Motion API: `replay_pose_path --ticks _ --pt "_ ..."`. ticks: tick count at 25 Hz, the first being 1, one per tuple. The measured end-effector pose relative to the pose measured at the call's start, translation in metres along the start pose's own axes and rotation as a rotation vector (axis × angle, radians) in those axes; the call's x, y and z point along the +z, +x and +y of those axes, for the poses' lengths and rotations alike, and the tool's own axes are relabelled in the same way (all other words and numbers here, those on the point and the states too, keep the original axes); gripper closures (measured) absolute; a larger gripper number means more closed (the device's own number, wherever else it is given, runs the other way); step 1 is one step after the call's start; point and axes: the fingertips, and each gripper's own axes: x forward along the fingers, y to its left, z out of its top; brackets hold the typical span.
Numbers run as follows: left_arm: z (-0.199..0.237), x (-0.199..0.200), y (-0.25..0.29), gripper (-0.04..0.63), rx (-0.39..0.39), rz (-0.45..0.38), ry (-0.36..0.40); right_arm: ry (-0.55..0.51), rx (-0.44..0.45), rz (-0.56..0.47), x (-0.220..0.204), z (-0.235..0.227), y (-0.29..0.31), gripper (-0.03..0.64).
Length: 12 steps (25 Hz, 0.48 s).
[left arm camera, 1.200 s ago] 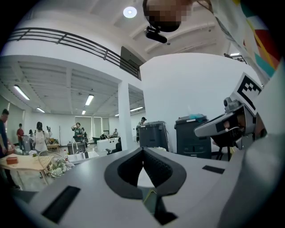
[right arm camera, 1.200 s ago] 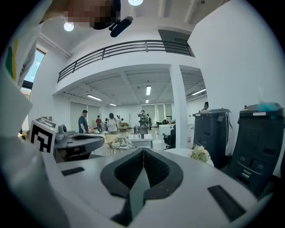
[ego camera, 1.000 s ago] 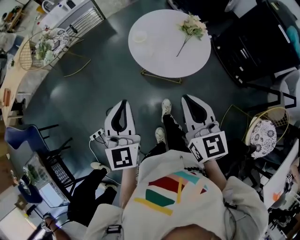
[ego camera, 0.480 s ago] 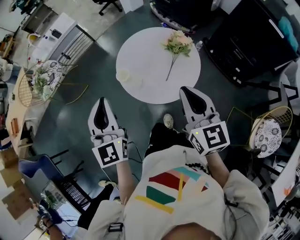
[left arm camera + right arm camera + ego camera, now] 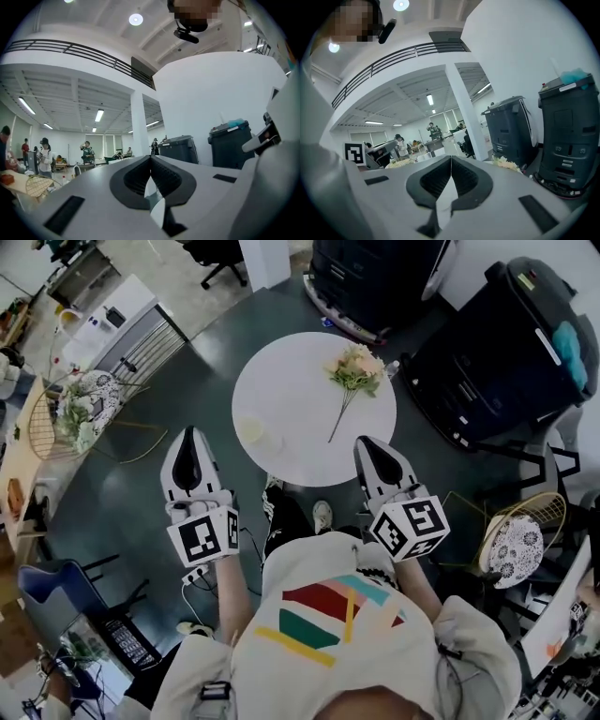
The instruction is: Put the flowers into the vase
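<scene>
A bunch of pale flowers [image 5: 356, 369] lies on the round white table [image 5: 314, 456], its thin stem pointing toward me. A small pale vase [image 5: 251, 431] stands near the table's left edge. My left gripper [image 5: 189, 431] is held level just left of the table, shut and empty. My right gripper [image 5: 364, 441] is at the table's near right edge, a short way below the stem's end, shut and empty. In the right gripper view the blossoms [image 5: 505, 162] show just right of the shut jaws. The left gripper view shows shut jaws and the hall beyond.
Large black bins [image 5: 506, 343] and a dark machine [image 5: 375, 277] stand behind the table. A wire chair with a patterned cushion [image 5: 514, 540] is at my right, another wire chair [image 5: 80, 413] at the left. My feet [image 5: 322, 515] are by the table's base.
I have walked up to the table. Both grippers moved forward from over the bare floor to the table's near edge. Both stay shut.
</scene>
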Motion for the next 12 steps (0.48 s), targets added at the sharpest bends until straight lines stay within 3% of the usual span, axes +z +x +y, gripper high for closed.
replay_pose_path --ticks 3,8,12 --pt "-0.002 0.004 0.024 0.589 -0.045 -0.038 0.02 0.004 -0.023 0.016 -0.003 0.0 0.032 0.604" --pt "0.014 -0.002 0.069 0.589 -0.139 -0.038 -0.011 -0.003 0.114 -0.014 0.012 0.048 0.104 0.604" --pt "0.034 -0.02 0.107 0.589 -0.177 -0.029 -0.066 -0.074 0.139 0.004 0.026 0.076 0.155 0.604"
